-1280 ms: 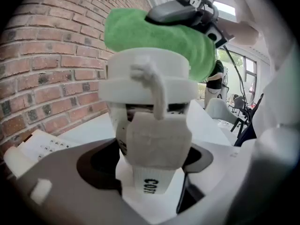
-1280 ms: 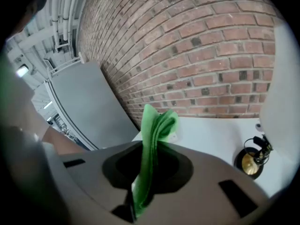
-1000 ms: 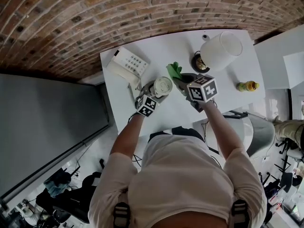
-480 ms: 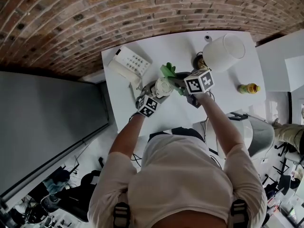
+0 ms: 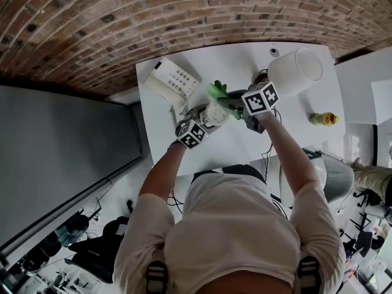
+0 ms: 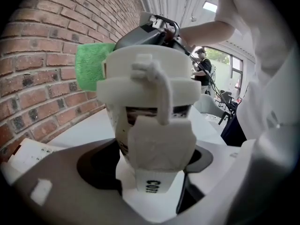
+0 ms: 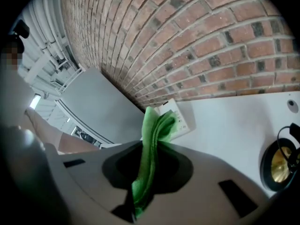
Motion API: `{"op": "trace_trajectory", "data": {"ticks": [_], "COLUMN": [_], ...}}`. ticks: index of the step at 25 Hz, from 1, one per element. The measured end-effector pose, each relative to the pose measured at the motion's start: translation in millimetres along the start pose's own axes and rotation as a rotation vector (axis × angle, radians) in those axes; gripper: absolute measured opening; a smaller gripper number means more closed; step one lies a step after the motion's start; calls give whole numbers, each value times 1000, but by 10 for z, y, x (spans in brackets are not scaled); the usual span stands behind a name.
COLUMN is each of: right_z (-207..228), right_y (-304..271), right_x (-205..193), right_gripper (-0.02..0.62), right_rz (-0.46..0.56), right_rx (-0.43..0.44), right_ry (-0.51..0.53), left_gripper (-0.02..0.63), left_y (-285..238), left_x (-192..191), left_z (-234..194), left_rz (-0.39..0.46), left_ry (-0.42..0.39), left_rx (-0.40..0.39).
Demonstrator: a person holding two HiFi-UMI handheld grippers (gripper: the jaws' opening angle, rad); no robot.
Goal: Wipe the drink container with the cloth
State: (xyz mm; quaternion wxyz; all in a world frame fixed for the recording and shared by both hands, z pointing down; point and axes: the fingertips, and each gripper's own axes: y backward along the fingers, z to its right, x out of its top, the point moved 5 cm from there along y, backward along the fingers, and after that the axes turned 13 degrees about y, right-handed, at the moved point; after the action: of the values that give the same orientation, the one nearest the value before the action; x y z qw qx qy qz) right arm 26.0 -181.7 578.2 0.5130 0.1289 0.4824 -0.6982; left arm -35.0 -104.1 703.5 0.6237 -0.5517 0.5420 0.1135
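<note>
A white paper drink cup (image 5: 215,112) with a white lid sits between the jaws of my left gripper (image 5: 204,119), which is shut on it. In the left gripper view the cup (image 6: 146,81) fills the middle and my left gripper (image 6: 154,172) holds its lower wall. A green cloth (image 5: 221,94) hangs pinched in my right gripper (image 5: 237,106), just right of and behind the cup. In the left gripper view the cloth (image 6: 93,64) shows behind the lid's left side. In the right gripper view the cloth (image 7: 152,144) stands folded between the shut jaws of my right gripper (image 7: 139,196).
On the white table (image 5: 294,133) a white desk telephone (image 5: 174,78) lies at the back left. A white lamp shade (image 5: 295,71) is at the back right, with a round dark base (image 7: 277,165) beside it. A small yellow bottle (image 5: 323,119) lies at the right. A brick wall is behind.
My right gripper has carried the green cloth to the left and a little down, up to the cup's far side. The left gripper and the cup have stayed put.
</note>
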Motion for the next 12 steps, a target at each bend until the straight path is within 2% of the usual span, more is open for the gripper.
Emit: {"op": "trace_trajectory", "data": {"ticks": [5,12], "right_z": [21,-12], "right_y": [-51,-236], "right_x": [44,172], "right_gripper": [41,41], "right_rz": [-22,-80], "right_rx": [48,86], "right_ry": [2,82], "left_gripper": [371,373], "left_y": [1,-18], "left_x": [-6,7], "left_z": [-13,13], "left_rz": [-30,-57], "left_ry": [-34,-66], "left_rx": [-52,-103]}}
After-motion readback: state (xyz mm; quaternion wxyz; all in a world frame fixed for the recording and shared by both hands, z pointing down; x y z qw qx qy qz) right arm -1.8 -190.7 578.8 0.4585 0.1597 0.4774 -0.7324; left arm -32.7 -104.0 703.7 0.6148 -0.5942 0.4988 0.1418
